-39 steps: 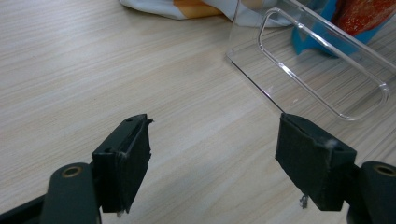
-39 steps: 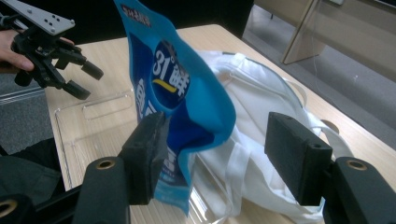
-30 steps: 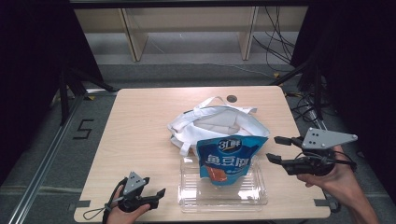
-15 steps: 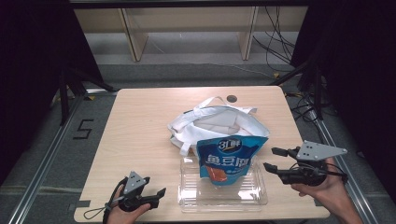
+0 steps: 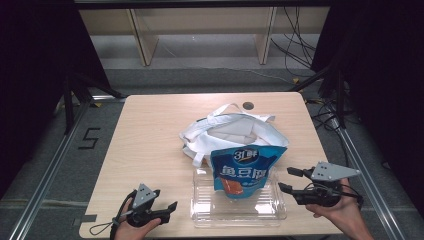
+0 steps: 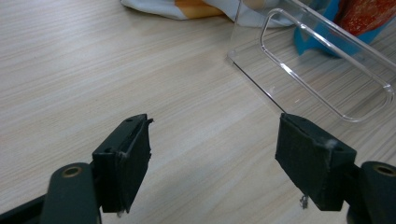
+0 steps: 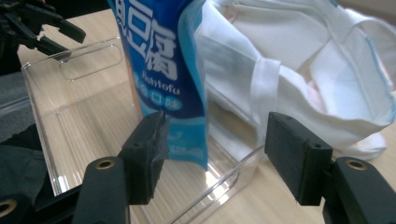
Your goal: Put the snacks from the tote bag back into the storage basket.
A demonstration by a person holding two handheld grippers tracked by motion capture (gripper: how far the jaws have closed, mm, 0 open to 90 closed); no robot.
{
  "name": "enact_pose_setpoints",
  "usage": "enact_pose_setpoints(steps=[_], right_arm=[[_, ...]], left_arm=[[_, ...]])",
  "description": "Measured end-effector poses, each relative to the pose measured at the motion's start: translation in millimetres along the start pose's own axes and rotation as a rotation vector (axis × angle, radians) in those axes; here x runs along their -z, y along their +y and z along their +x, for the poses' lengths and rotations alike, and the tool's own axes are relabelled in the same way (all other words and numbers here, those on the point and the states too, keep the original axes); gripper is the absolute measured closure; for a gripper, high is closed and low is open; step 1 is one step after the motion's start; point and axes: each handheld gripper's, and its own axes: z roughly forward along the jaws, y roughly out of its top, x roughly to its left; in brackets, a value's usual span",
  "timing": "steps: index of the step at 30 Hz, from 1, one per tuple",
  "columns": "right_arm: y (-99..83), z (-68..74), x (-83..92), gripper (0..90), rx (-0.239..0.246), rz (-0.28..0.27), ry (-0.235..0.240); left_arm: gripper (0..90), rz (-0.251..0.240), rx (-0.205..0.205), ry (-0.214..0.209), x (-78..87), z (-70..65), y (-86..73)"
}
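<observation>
both tools spread: right tool (image 7: 212, 158) frames the blue pouch (image 7: 163, 70), whose lower edge blurs behind the clear tray (image 5: 240, 212).

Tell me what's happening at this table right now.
A person works at a wooden table with a gripper in each hand. A blue snack pouch stands in a clear plastic tray, leaning back on a white cloth bag. The right gripper hovers beside the tray with open jaws, aimed at the pouch's edge without touching it. The left gripper rests low near the table's front, jaws open and empty.
</observation>
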Motion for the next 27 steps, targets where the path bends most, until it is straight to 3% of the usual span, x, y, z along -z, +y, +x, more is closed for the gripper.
enact_pose_setpoints(steps=[5, 7, 9, 12, 14, 15, 16, 17, 18, 19, 20, 21, 22, 23, 27], right_arm=[[-14.5, 1.9, -3.4, 39.3, -0.022, 0.008, -0.003], [-18.2, 1.5, -4.2, 39.2, -0.018, 0.018, 0.006], [-22.0, 4.1, -5.4, 38.8, -0.049, 0.025, 0.020], [-26.1, 2.7, -6.4, 38.1, -0.026, 0.021, 0.019], [-28.6, 5.5, -5.3, 37.9, -0.053, 0.032, 0.010], [-30.2, 3.1, -7.3, 37.8, -0.025, 0.020, 0.025], [-31.7, 5.0, -6.1, 37.7, -0.047, 0.040, 0.021], [-33.1, 7.9, -4.7, 37.6, -0.078, 0.052, 0.014], [-34.5, 5.6, -5.8, 37.5, -0.037, 0.034, 0.003], [-36.1, 7.3, -5.6, 37.5, -0.059, 0.038, 0.005], [-37.1, 6.9, -5.0, 37.4, -0.054, 0.046, 0.006], [-38.1, 6.2, -4.9, 37.2, -0.047, 0.041, 0.002], [-39.2, 9.0, -3.4, 37.0, -0.085, 0.060, 0.001], [-40.6, 5.9, -4.6, 36.8, -0.050, 0.045, 0.010], [-46.3, 8.5, -2.5, 35.8, -0.087, 0.052, 0.002]], left_arm=[[25.6, -0.021, 0.033, 0.008, -1.7, -1.1, -1.0], [25.6, -0.007, 0.021, 0.003, -0.4, -0.8, -0.7], [25.6, -0.007, 0.019, -0.001, -0.7, -0.6, -0.6], [25.6, -0.001, -0.005, 0.000, 0.0, 0.2, 0.0], [25.6, -0.002, 0.000, -0.001, 0.0, -0.1, -0.1], [25.6, -0.006, -0.001, -0.002, -0.2, 0.0, -0.3], [25.6, -0.005, 0.002, -0.003, -0.2, -0.2, -0.4], [25.6, -0.025, 0.038, -0.001, -1.9, -2.3, -0.9], [25.6, -0.023, 0.034, 0.001, -1.6, -2.3, -0.9], [25.6, -0.020, 0.016, -0.001, -1.5, -1.4, -0.4], [25.6, -0.022, 0.042, -0.001, -2.1, -2.9, -0.9], [25.6, -0.005, 0.019, 0.000, -1.2, -1.5, -0.7], [25.6, -0.008, 0.023, 0.004, -1.6, -1.8, -0.9], [25.6, -0.007, 0.023, 0.004, -1.6, -1.8, -0.9], [25.6, -0.009, 0.021, 0.004, -1.9, -1.9, -1.0]])
